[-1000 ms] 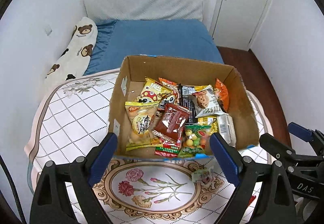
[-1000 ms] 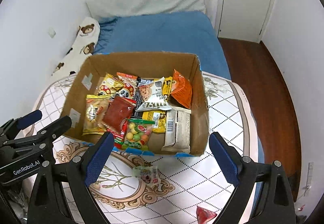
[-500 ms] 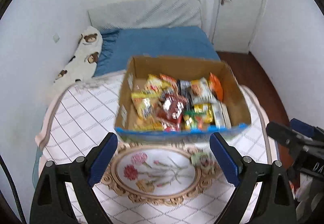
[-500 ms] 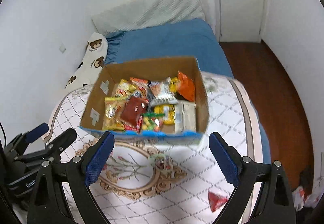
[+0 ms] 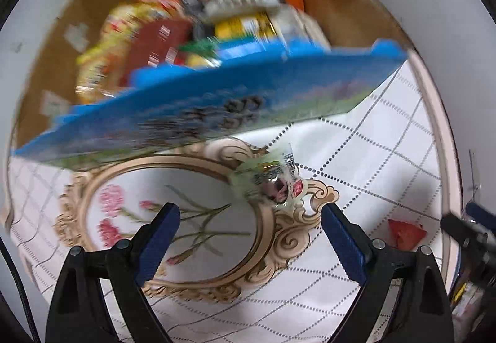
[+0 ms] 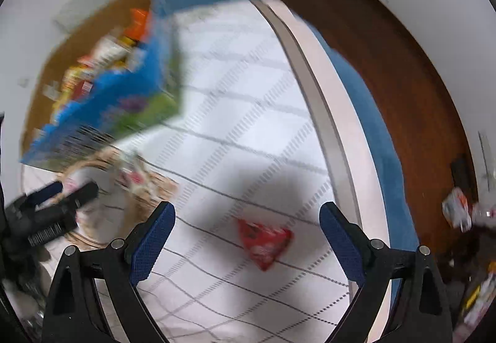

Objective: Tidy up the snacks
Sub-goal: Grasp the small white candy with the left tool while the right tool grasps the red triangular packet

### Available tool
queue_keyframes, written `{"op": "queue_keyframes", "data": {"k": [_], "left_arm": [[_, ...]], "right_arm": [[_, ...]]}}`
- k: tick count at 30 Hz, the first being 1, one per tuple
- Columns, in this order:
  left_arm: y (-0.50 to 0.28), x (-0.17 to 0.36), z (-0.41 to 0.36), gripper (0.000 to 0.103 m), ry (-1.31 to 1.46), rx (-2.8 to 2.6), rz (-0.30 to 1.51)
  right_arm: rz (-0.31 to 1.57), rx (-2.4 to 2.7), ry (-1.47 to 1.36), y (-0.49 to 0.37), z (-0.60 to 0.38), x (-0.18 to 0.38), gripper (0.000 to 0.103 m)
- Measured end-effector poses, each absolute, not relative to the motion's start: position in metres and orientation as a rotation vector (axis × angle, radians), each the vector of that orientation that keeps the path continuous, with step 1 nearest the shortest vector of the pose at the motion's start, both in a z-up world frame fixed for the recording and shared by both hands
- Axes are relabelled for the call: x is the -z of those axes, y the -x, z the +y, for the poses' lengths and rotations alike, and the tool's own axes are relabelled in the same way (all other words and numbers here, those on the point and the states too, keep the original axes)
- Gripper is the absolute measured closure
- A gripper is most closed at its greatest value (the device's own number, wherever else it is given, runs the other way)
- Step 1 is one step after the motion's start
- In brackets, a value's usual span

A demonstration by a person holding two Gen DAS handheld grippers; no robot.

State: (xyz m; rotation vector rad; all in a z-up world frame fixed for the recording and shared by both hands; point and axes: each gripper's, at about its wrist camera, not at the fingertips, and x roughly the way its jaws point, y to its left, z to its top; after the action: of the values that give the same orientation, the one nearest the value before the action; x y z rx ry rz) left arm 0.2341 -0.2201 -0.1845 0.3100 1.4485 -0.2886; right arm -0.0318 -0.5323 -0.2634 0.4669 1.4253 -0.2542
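Setting: white tablecloth (image 6: 248,113) with a dotted grid and a gold-framed flower medallion (image 5: 173,219) covers the table; blue bedding and brown floor show past its edge in the right wrist view.
Left gripper (image 5: 249,245): jaws stand wide apart with nothing between them, pointing down over the medallion.
Right gripper (image 6: 248,245): jaws likewise spread and empty, pointing down at the cloth.
Nearest to left gripper: pale green snack packet (image 5: 269,181) lies flat on the medallion's ornate border, just ahead of the fingertips and near the box's front wall.
Nearest to right gripper: red snack packet (image 6: 263,240) lies on the cloth between the two fingers as that camera sees it, not touched; in the left wrist view it sits off to the right.
Box: cardboard box (image 5: 217,107) with a blue printed outside stands on the table beyond both packets.
Done: box already holds a heap of mixed wrappers, yellow, dark red, orange and white; motion blur hides their print.
Left: two packets lie loose outside the box, so the job looks nearly finished, with one pickup apparently waiting for each gripper.
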Motion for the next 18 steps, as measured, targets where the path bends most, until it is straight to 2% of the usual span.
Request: {"op": "queue_keyframes", "data": {"k": [7, 9, 10, 12, 13, 18], "left_arm": [[-0.249, 0.226, -0.239, 0.014, -0.33, 0.284, 1.529], [-0.252, 0.232, -0.244, 0.021, -0.335, 0.289, 1.532], [-0.252, 0.234, -0.246, 0.031, -0.34, 0.291, 1.537], [-0.253, 0.238, -0.25, 0.035, -0.352, 0.293, 1.534], [-0.252, 0.237, -0.252, 0.039, -0.354, 0.299, 1.527], [-0.235, 0.233, -0.245, 0.043, -0.377, 0.306, 1.512]], "right_arm": [[1.532, 0.223, -0.536, 0.05, -0.535, 0.32, 0.02], [1.546, 0.206, -0.533, 0.051, -0.531, 0.327, 0.024], [1.557, 0.199, -0.529, 0.052, -0.529, 0.331, 0.031], [1.576, 0.194, -0.517, 0.053, -0.525, 0.338, 0.043], [1.577, 0.192, -0.504, 0.053, -0.522, 0.34, 0.043], [1.574, 0.163, -0.467, 0.056, -0.507, 0.34, 0.049]]}}
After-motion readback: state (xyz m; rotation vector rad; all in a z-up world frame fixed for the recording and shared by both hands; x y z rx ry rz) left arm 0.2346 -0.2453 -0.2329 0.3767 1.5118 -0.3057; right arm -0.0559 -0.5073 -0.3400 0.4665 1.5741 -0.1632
